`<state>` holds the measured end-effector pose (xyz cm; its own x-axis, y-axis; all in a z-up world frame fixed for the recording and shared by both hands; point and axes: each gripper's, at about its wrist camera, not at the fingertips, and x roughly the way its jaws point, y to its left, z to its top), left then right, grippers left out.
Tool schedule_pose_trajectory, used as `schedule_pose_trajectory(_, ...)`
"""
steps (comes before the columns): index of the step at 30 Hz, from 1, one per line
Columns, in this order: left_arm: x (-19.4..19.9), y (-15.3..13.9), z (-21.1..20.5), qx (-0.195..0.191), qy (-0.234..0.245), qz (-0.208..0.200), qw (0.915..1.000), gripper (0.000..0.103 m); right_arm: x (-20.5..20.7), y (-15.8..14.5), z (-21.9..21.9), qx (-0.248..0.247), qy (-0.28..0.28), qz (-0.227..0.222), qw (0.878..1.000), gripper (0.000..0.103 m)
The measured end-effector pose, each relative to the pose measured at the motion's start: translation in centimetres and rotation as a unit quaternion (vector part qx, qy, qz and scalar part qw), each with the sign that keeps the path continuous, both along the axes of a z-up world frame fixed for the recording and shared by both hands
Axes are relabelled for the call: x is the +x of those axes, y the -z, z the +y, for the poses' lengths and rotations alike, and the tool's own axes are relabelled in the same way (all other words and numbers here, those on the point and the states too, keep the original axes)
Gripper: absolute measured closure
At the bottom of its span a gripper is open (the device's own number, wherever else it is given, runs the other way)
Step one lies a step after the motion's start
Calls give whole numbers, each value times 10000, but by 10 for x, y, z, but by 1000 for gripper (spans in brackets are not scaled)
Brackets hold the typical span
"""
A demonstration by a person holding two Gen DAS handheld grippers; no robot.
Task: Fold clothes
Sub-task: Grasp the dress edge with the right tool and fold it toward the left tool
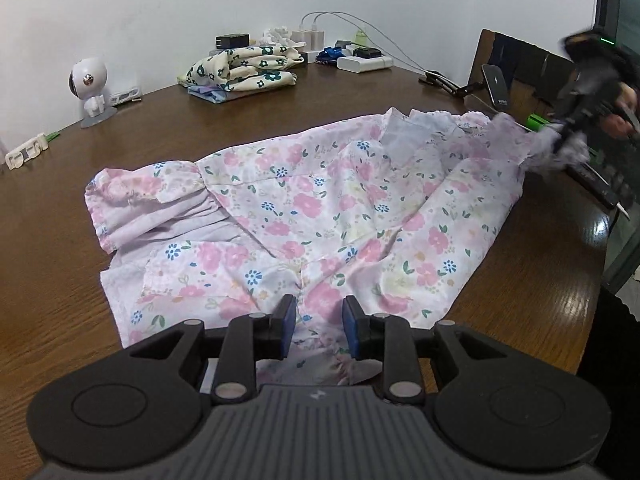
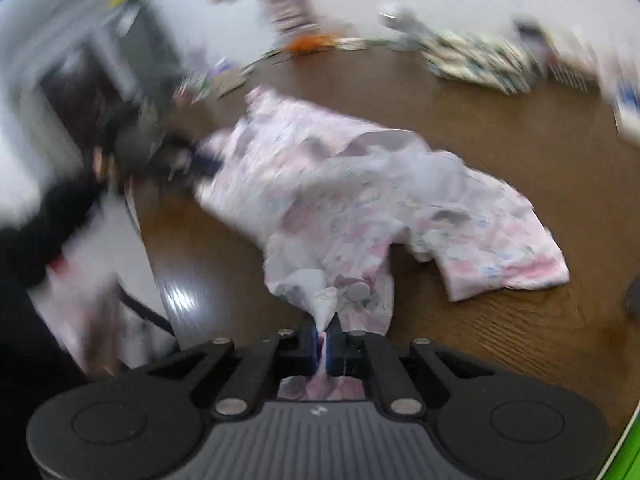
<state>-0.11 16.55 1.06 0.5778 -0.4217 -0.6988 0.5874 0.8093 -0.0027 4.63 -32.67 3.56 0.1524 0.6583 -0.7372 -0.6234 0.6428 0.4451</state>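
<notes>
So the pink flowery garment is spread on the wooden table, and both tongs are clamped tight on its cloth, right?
Not quite. Only the right tongs are clamped on the pink flowery garment, as the right wrist view shows. In the left wrist view the left tongs stand open over the cloth, pads apart. The garment does lie on the wooden table.

Light: even, soft indoor light, fairly bright; white wall (image 1: 160, 20) evenly lit.
Glare: bright patches on the polished table (image 1: 568, 304) at the right edge of the left wrist view; another sheen on the table in the right wrist view.
Shadows: faint, soft, under the folds of the floral garment (image 1: 304, 208).
Left wrist view: sharp, except the right gripper (image 1: 568, 140), smeared at the far right.
Right wrist view: heavy motion blur throughout; only the camera's own gripper reads crisp.
Distortion: strong fisheye bowing, dark corners.
</notes>
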Motion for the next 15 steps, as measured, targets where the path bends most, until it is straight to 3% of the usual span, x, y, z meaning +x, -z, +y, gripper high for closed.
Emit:
schedule_pose_trajectory(1,0,0,-1,23,-25,-32,10000,76,19,7,-6,-37,444,365,9983,85)
schedule_pose_trajectory(2,-1,1,-1,40,-36,-47,10000,76,34,15,-8,-341,888,578,9938,65)
schedule_pose_trajectory(4,-3,1,-3,76,-55,-80,9999,74,40,13,-5,-671,1199,334,9899,61)
schedule_pose_trajectory(7,-5,0,0,96,-103,-114,9998,68,22,-12,8,-1031,1357,-734,9826,59)
schedule_pose_trajectory(10,-8,-4,3,-34,-230,-132,9996,65,-7,-31,35,-1669,1370,-2185,9516,59)
schedule_pose_trajectory(11,-9,-5,4,-70,-266,-140,9995,65,-17,-37,44,-1689,1293,-2555,9431,62)
schedule_pose_trajectory(12,-10,-5,3,-70,-269,-157,9995,65,-28,-42,53,-1650,1192,-2892,9354,72)
schedule_pose_trajectory(15,-7,-1,-3,-4,-254,-105,9996,65,-46,-29,87,-760,461,-2606,9613,96)
